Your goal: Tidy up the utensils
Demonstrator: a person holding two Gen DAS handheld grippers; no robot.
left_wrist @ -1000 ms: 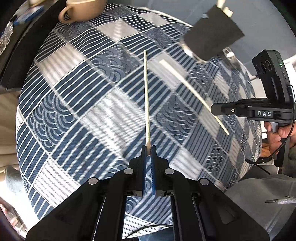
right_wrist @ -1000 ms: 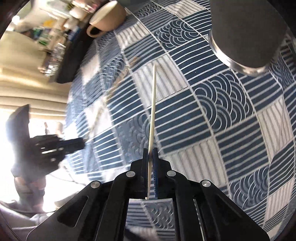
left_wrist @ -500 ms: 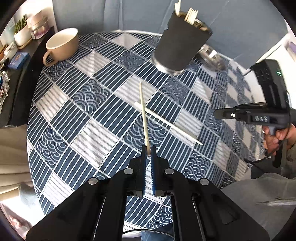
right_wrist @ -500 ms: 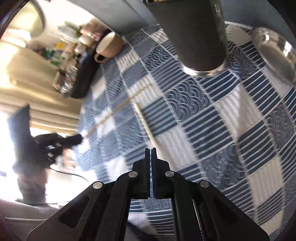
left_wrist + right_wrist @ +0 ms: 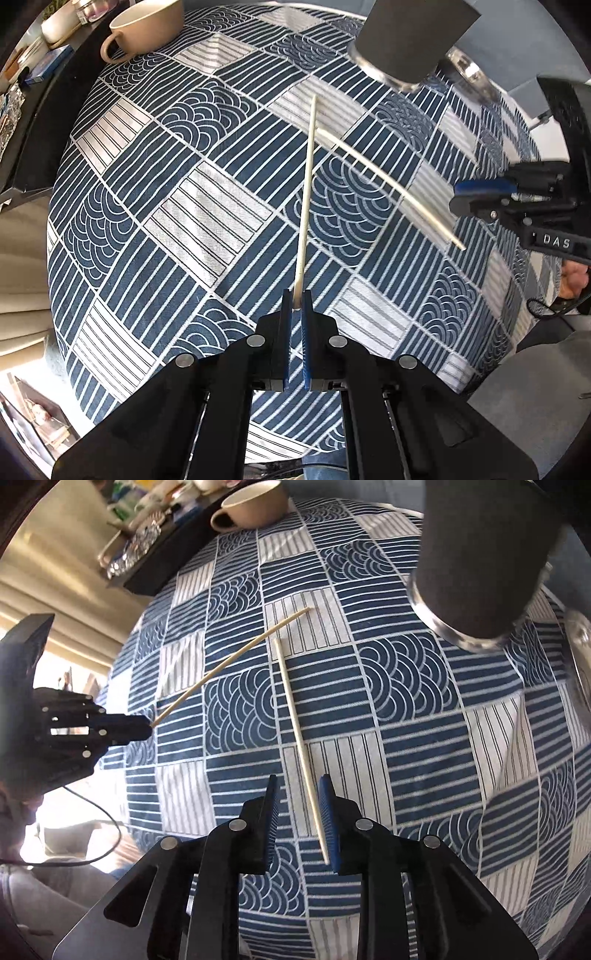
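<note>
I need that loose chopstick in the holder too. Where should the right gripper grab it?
Grip the loose chopstick near its near end, coming straight down. It lies flat on the tablecloth, already between the right gripper's just-opened fingers, so they straddle its thin shaft crosswise.

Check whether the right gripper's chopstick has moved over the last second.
No: the chopstick still ends at the same pale square by the holder. The right gripper has just been opening around it.
</note>
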